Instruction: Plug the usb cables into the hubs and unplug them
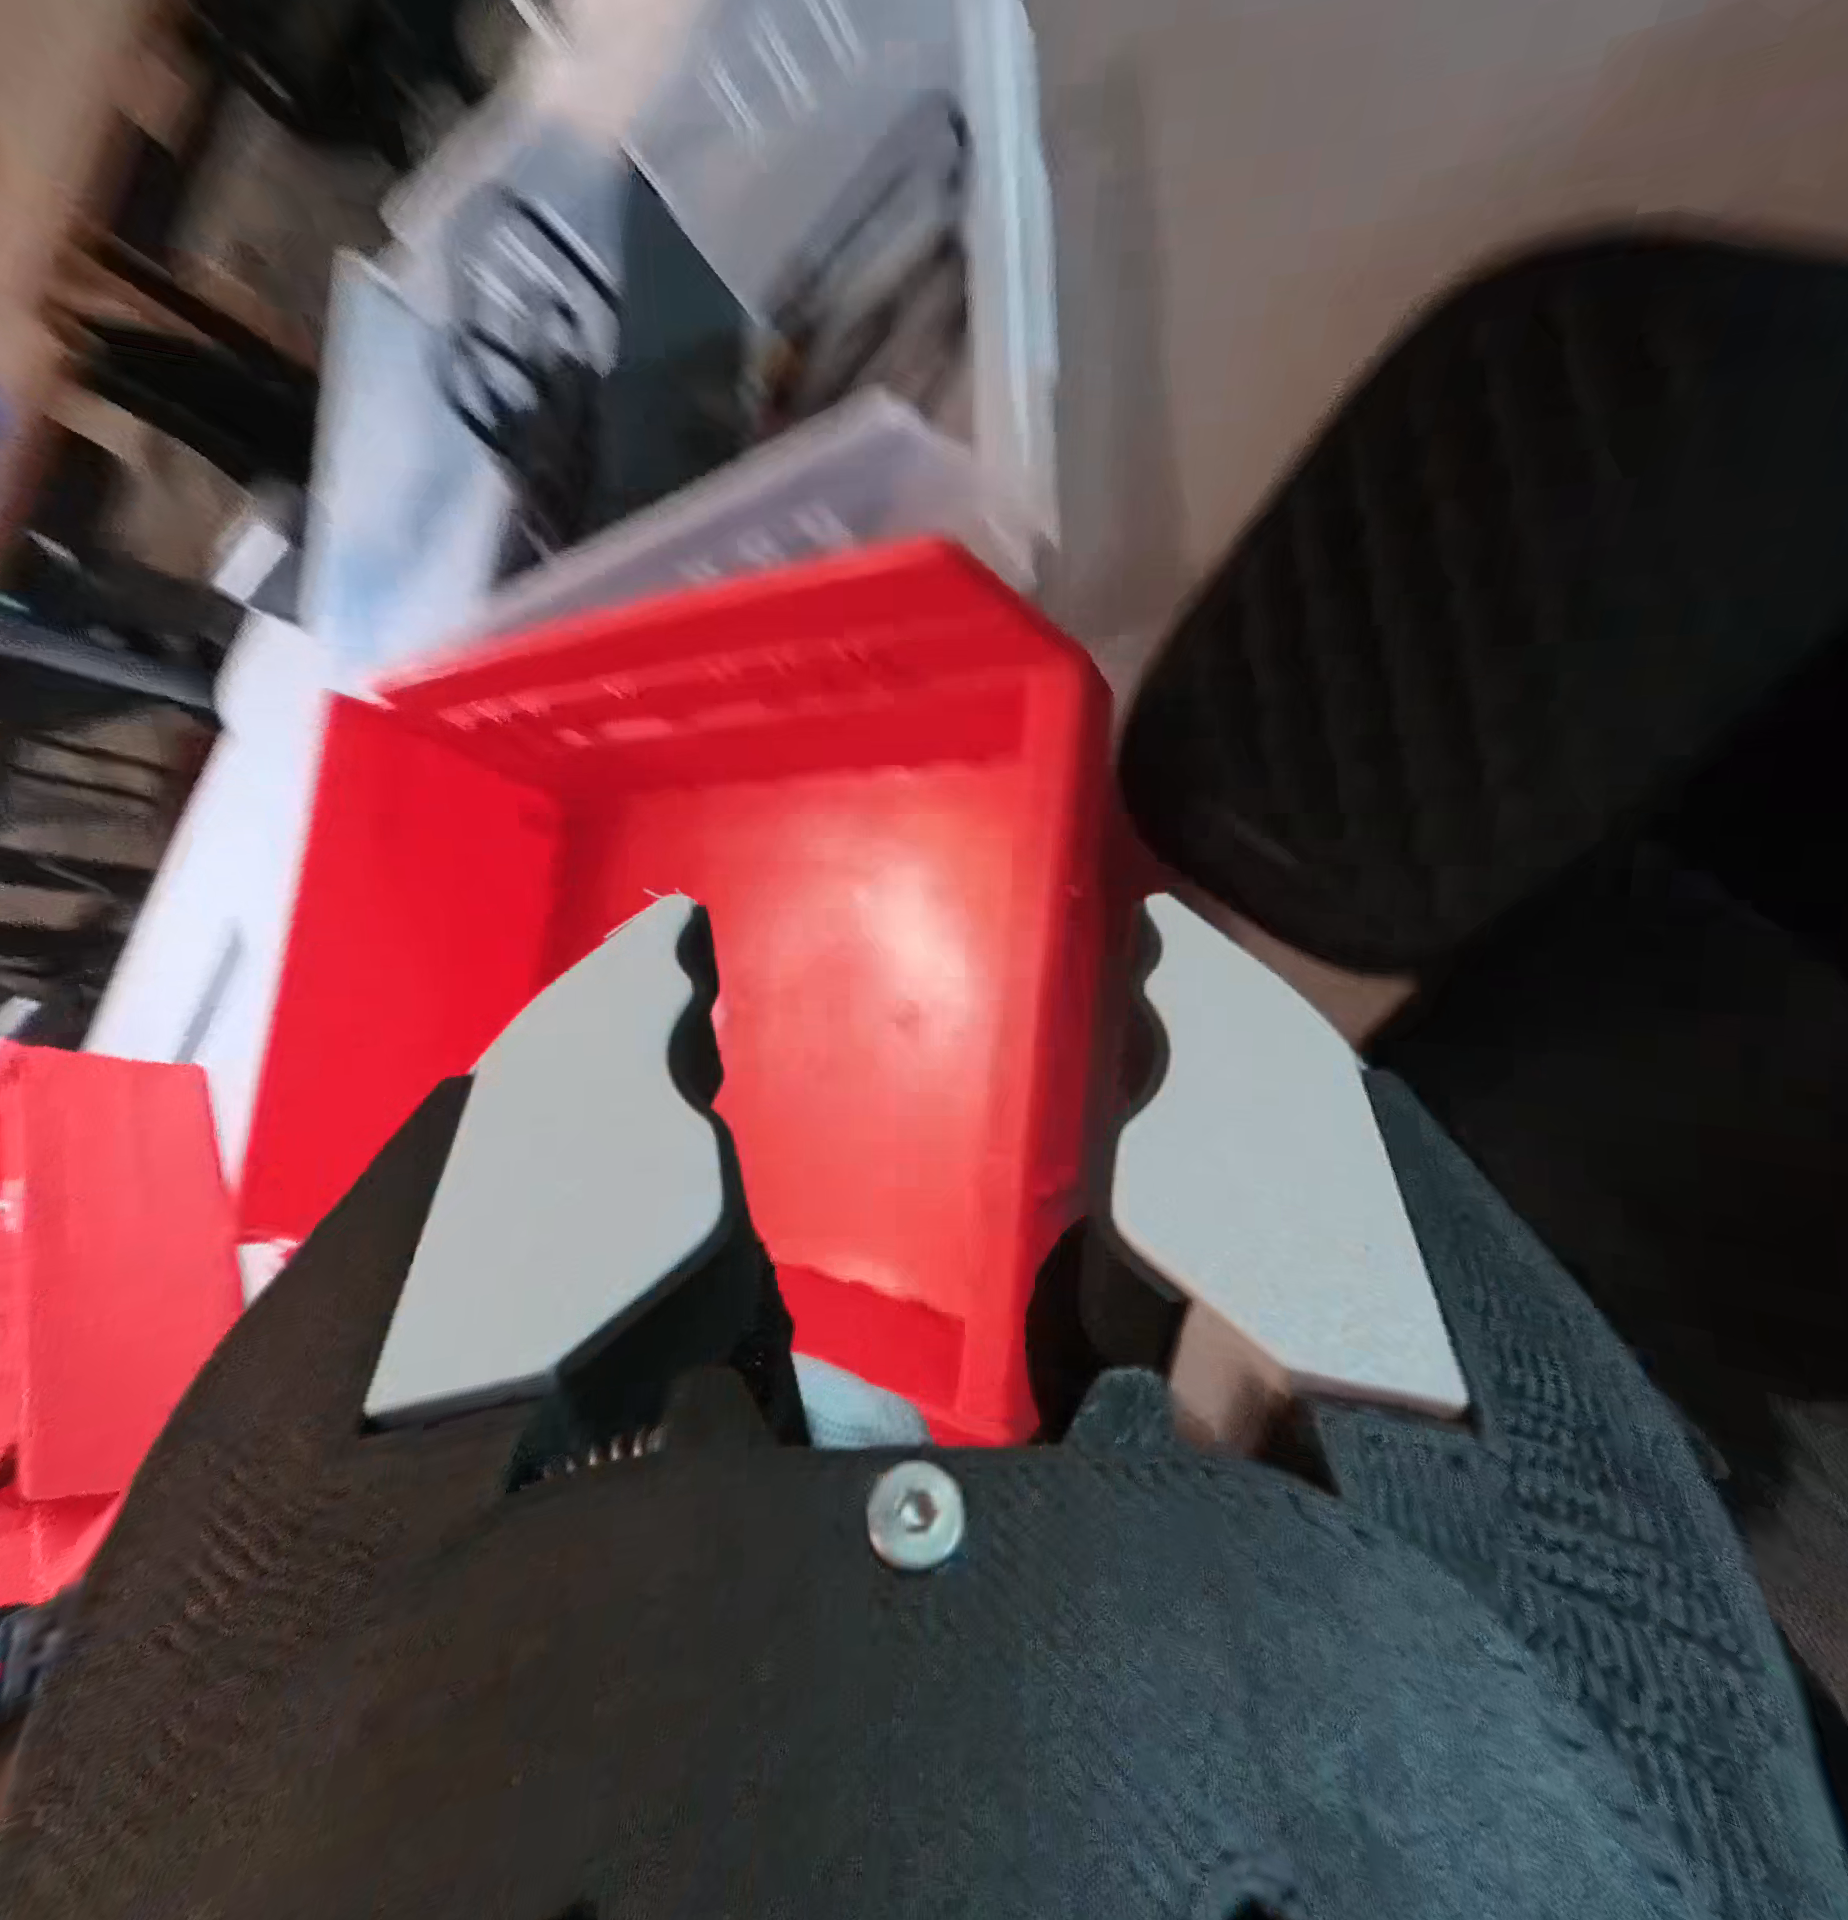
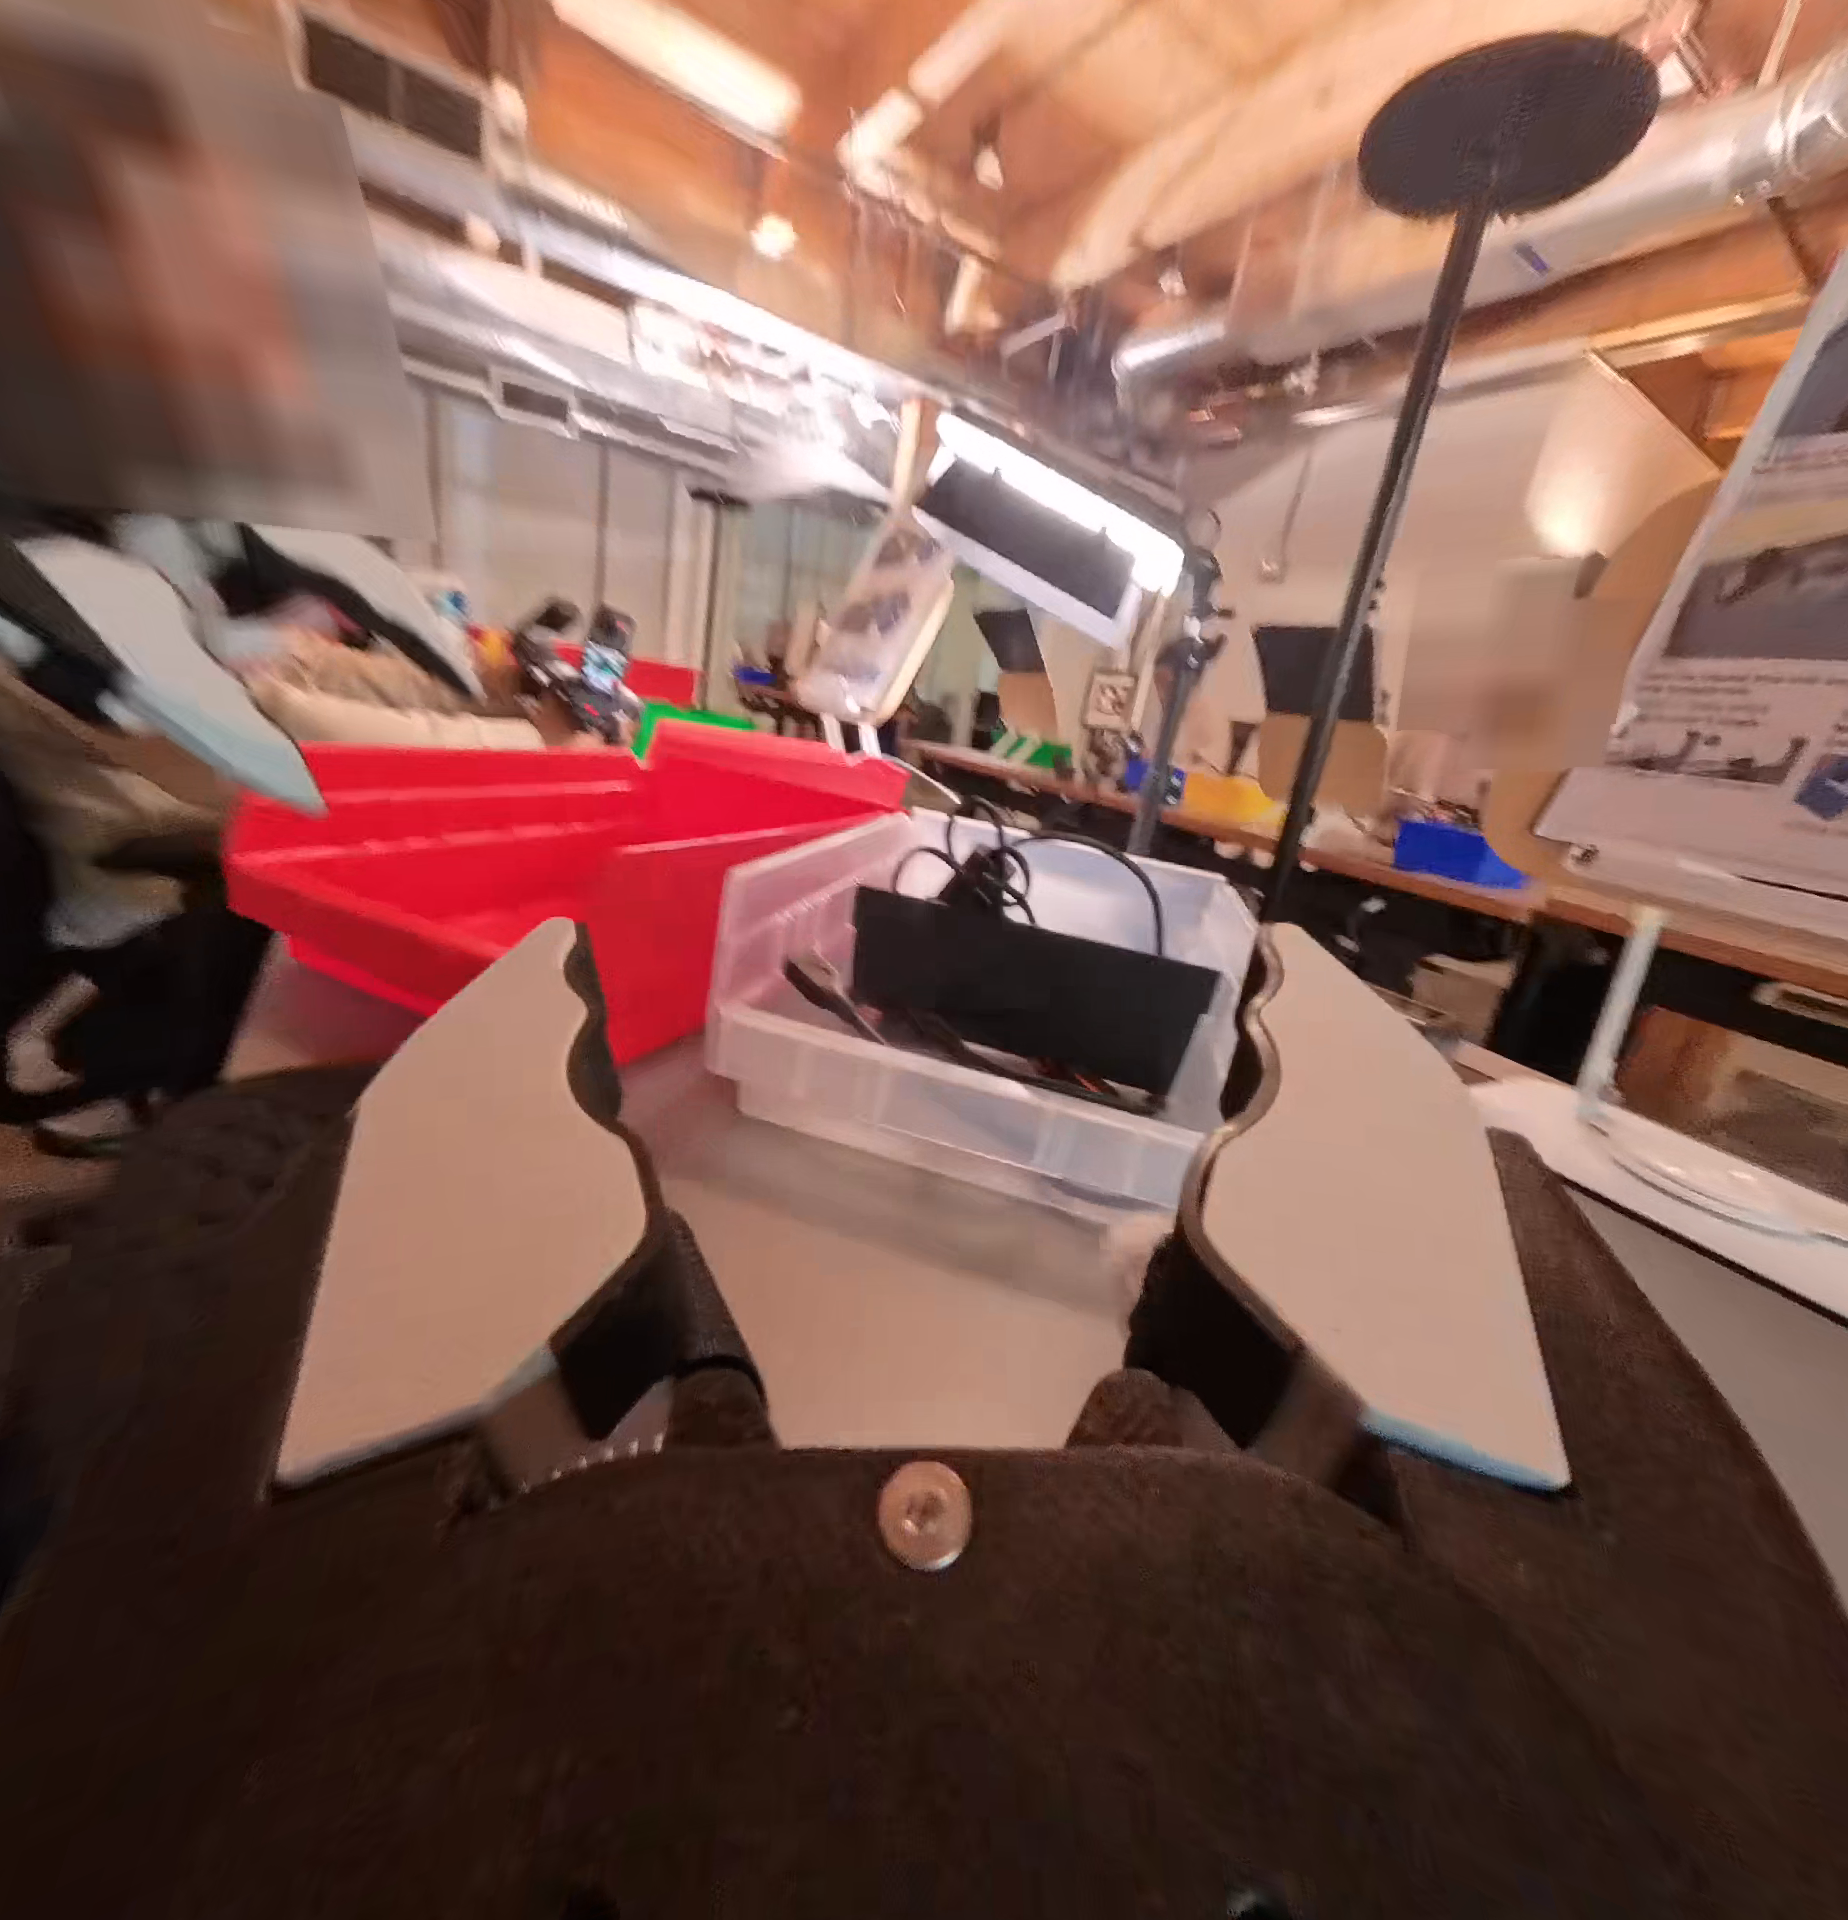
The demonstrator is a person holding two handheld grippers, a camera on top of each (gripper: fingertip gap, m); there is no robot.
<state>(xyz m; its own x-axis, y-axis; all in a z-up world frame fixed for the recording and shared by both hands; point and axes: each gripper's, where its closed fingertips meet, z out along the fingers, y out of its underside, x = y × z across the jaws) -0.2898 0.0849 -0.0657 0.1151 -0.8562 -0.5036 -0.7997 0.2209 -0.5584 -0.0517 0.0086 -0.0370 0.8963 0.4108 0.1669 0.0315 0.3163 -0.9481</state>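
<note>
The right wrist view shows a clear plastic bin (image 2: 951, 1122) on the table, holding a black hub (image 2: 1024, 987) and tangled black USB cables (image 2: 1003, 862). My right gripper (image 2: 917, 935) is open and empty, just in front of that bin. My left gripper (image 1: 918, 914) is open and empty, with its fingers over an empty red bin (image 1: 847, 987). The left wrist view is blurred. One grey finger of the left gripper also shows in the right wrist view (image 2: 203, 686), above the red bins (image 2: 432, 831). A clear bin with dark cables (image 1: 546, 343) lies beyond the red bin.
A second red bin (image 1: 99, 1247) sits to the left. A large black textured shape (image 1: 1522, 623) stands close on the right. A black disc on a thin rod (image 2: 1512, 125) rises behind the clear bin. A poster board (image 2: 1751, 623) and a white lamp base (image 2: 1709, 1174) are at right. It is some 12 cm from my left tips to the large black textured shape (image 1: 1522, 623).
</note>
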